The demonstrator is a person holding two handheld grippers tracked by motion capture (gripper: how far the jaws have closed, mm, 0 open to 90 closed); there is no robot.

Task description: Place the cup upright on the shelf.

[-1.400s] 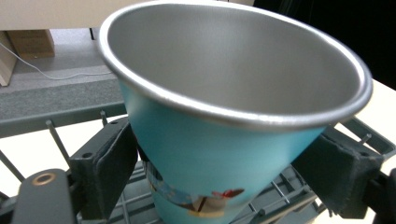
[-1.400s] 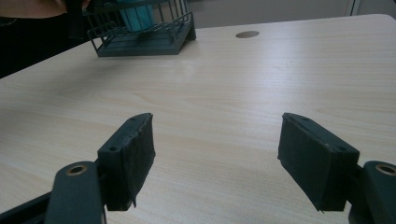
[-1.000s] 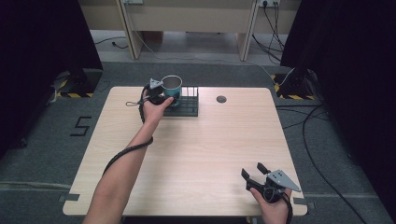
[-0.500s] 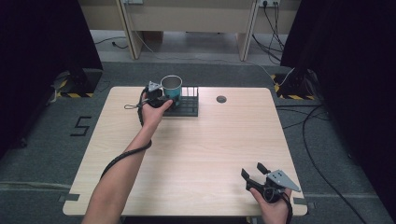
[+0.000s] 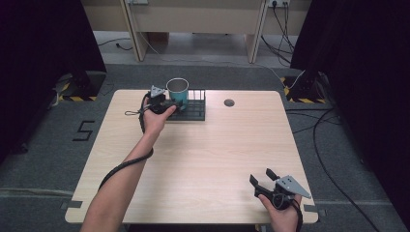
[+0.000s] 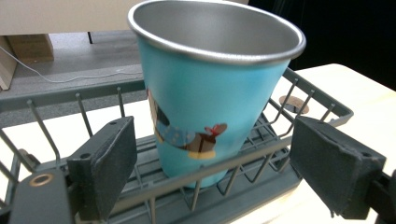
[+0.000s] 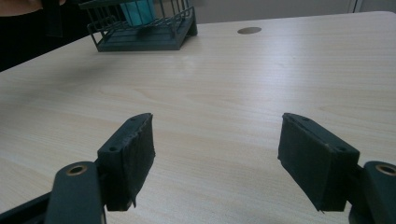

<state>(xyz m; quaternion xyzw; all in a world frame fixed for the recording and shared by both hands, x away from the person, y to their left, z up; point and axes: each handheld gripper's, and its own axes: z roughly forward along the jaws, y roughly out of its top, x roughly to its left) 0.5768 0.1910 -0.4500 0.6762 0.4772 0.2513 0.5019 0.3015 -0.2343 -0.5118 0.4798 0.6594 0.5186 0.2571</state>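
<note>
**Teal cup in the rack, jaws spread either side of it**

While the left gripper [image 5: 162,103] sits at the far edge of the table [image 5: 203,159], left of centre, its jaws stand wide apart on either side of the cup [image 6: 212,88], gripping nothing; the rack's near rail runs between the pads and the cup wall. The cup stands upright in the left end of the dark wire rack [image 5: 191,112], mouth up and showing nothing inside.

It looks like thin painted metal with a rolled steel rim: probably light, stiff, not fragile, but smooth and tapered, so pads could slide upward on the wall. A hold across the upper body, just under the rim and above the rack wires, seems safest. The rack may be light enough to shift if nudged.

Farther right, a round grommet [image 5: 229,102] sits near the far edge. At the near right corner, the right gripper [image 7: 215,158] rests with jaws apart over bare wood.
</note>
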